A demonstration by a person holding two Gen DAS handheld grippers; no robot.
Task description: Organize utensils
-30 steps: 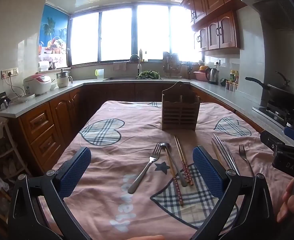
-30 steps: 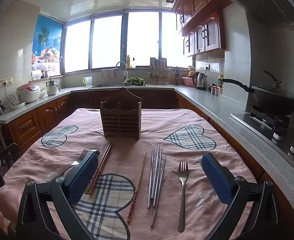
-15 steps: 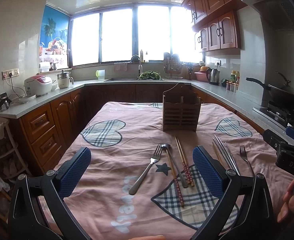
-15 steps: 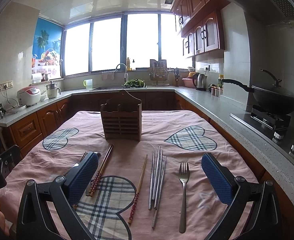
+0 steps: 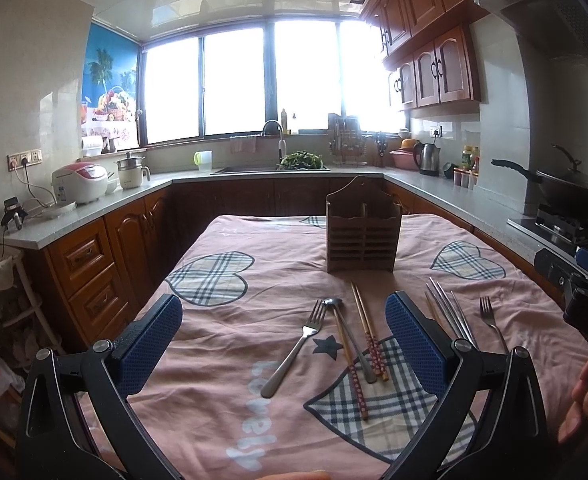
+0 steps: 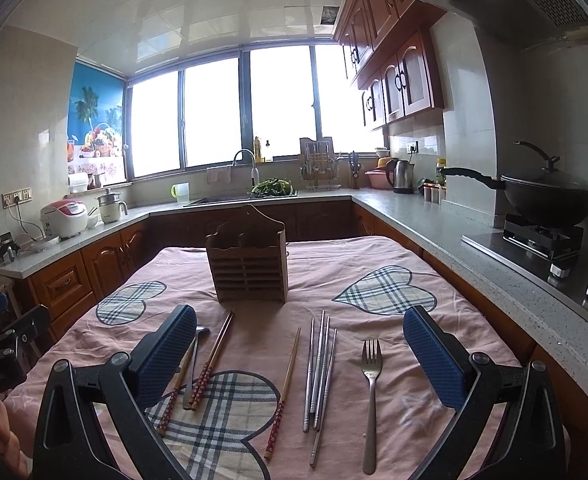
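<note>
Utensils lie flat in loose rows on the pink cloth of the counter, all on the near side of the wooden holder, which stands upright and looks unfilled, so I judge sorting has not begun. Through the left wrist camera, my left claw hangs wide apart and grips nothing, framing a fork, a spoon and patterned chopsticks just short of the holder.

Through the right wrist camera, my right claw is equally spread and unloaded above the steel chopsticks, with a second fork to their right, both nearer me than the holder. Wide jaws suit a first pick.
</note>
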